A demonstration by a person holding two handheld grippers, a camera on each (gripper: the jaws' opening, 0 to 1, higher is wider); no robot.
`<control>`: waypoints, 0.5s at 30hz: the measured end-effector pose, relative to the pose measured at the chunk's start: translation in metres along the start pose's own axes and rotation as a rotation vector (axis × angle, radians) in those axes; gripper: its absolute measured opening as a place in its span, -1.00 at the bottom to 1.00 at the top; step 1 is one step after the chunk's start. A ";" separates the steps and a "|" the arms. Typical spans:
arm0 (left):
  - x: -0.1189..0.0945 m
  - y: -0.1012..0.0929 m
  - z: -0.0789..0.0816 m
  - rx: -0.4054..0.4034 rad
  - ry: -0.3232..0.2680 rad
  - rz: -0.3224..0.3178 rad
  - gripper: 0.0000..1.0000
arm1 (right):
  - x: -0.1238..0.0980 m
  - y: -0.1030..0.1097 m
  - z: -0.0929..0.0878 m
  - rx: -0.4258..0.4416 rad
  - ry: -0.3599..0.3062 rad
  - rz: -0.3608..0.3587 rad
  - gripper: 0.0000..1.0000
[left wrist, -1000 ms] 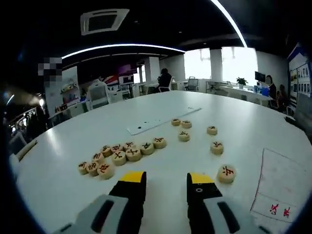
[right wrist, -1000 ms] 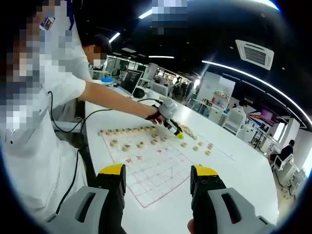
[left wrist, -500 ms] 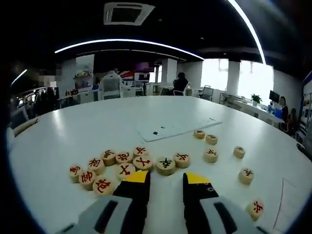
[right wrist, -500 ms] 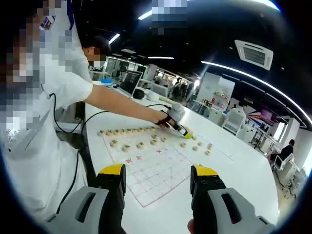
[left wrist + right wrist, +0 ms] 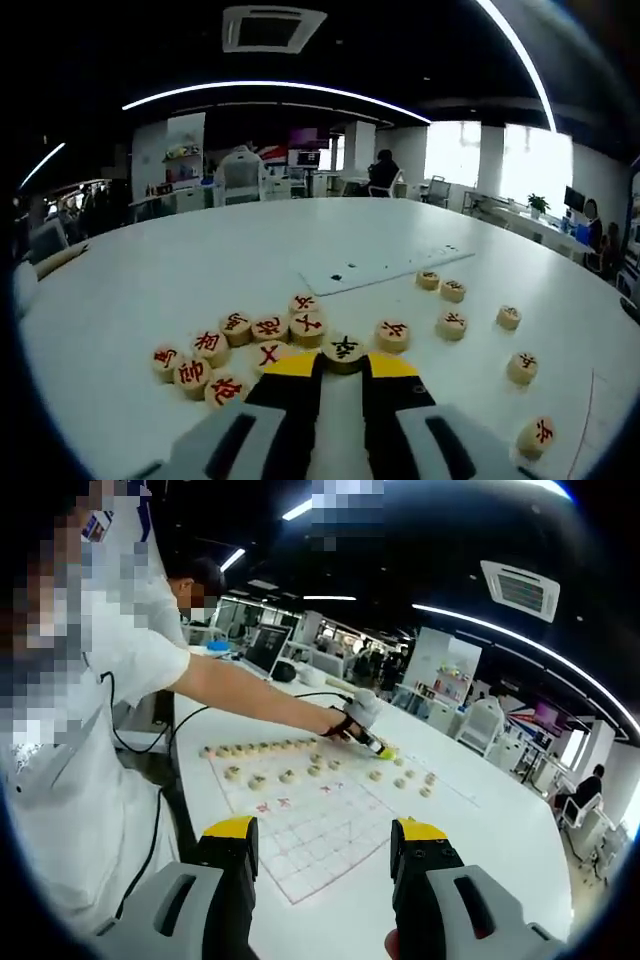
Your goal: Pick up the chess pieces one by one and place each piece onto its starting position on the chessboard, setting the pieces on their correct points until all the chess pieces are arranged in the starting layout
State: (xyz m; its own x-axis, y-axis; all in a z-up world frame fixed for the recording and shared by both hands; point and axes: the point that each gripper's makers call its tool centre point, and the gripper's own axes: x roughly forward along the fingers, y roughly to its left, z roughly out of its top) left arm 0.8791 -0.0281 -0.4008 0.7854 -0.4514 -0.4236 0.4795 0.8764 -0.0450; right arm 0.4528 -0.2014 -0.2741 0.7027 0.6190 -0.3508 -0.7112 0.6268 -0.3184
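Left gripper (image 5: pixel 340 368) low over white round table (image 5: pixel 200 270), jaws narrowed, black-marked round wooden chess piece (image 5: pixel 344 351) at the tips; grip unclear. Right gripper (image 5: pixel 325 842) wide open, holding nothing, above paper chessboard (image 5: pixel 310 830).

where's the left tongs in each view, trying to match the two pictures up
Left gripper view: the left tongs rise from the bottom centre, tips at a loose piece.
Right gripper view: the left tongs sit just above centre, yellow-tipped, beyond the chessboard.
Shared landmark: the loose chess pieces scattered next to the tongs.
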 end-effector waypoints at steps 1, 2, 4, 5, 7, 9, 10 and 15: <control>-0.004 -0.001 0.000 0.007 0.001 -0.006 -0.63 | 0.000 0.000 0.000 0.000 -0.001 0.001 0.07; -0.009 -0.002 0.001 0.012 0.000 -0.008 -0.63 | 0.000 0.000 0.000 0.000 -0.001 0.000 0.07; -0.022 -0.004 0.005 0.029 -0.009 -0.011 -0.63 | -0.001 0.000 0.001 0.000 -0.001 -0.001 0.07; -0.029 -0.005 0.008 0.040 -0.019 -0.012 -0.63 | -0.001 0.000 0.001 -0.001 0.000 -0.002 0.07; -0.042 -0.007 0.014 0.046 -0.036 -0.023 -0.63 | -0.002 0.001 0.001 -0.003 -0.001 -0.001 0.07; -0.060 -0.013 0.014 0.049 -0.045 -0.043 -0.63 | -0.002 0.002 0.002 -0.005 -0.003 -0.002 0.07; -0.065 -0.015 0.013 0.056 -0.046 -0.049 -0.63 | -0.003 0.002 0.002 -0.005 -0.004 -0.002 0.07; -0.108 -0.037 -0.008 0.082 -0.034 -0.136 -0.63 | -0.006 0.001 0.003 -0.006 -0.005 -0.008 0.07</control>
State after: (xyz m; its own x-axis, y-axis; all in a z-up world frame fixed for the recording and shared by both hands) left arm 0.7737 -0.0103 -0.3606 0.7228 -0.5719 -0.3879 0.6119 0.7905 -0.0253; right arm 0.4483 -0.2030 -0.2701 0.7083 0.6165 -0.3439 -0.7057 0.6289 -0.3263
